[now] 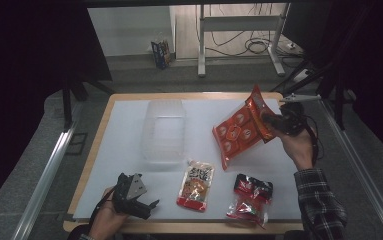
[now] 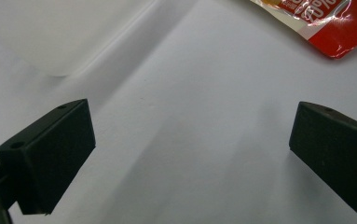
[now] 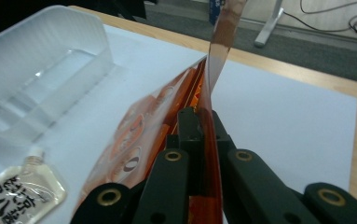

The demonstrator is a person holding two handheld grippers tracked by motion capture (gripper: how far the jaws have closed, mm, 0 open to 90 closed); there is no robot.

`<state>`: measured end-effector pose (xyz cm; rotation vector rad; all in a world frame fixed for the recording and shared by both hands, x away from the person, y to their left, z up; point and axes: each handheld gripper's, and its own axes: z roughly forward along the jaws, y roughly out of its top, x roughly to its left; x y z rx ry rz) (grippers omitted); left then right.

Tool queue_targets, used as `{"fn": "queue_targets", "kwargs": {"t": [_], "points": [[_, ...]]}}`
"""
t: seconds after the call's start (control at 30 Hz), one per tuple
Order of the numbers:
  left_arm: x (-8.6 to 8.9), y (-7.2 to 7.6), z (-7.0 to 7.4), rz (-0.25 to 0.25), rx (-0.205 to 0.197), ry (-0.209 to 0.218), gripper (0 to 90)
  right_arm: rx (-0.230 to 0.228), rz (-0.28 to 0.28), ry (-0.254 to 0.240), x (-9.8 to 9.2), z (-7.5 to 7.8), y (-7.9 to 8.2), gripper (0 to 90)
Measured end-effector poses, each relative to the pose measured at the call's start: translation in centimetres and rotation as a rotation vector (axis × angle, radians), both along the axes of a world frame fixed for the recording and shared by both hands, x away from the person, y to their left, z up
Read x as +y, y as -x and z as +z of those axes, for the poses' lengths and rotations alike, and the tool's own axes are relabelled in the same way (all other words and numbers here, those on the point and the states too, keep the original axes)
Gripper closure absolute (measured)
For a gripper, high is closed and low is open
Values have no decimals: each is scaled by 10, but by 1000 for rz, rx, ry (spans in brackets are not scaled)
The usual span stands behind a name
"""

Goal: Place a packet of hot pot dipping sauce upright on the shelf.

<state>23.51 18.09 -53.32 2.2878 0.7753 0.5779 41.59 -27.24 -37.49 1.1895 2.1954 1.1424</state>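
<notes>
My right gripper (image 1: 274, 121) is shut on the top edge of an orange snack bag (image 1: 239, 131) and holds it tilted above the right side of the table. In the right gripper view the bag (image 3: 139, 135) hangs down from the closed jaws, its upper flap standing up. My left gripper (image 1: 146, 206) rests low at the table's front left, open, with nothing between its fingers (image 2: 50, 154). A clear plastic bin (image 1: 165, 131) stands in the middle of the white table (image 1: 129, 150).
A red-and-white sauce pouch (image 1: 196, 186) lies near the front centre, its corner (image 2: 325, 23) just ahead of the left gripper. A red-and-black packet (image 1: 251, 197) lies at the front right. The bin (image 3: 36, 84) is left of the held bag.
</notes>
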Motion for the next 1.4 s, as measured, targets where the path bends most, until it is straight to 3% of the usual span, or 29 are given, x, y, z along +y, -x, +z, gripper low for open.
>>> {"fn": "queue_targets", "kwargs": {"t": [0.6,0.73,1.0,1.4], "points": [[0,1,1,-3,-7,-1,1,-35,164,41,69,43,-2,885],[0,1,1,-5,-10,-2,1,-39,200,80,87,51,-2,885],[0,1,1,-9,-9,-2,1,-52,212,87,100,59,-5,885],[0,1,3,-5,-2,20,1,-63,226,35,117,73,-14,885]]}}
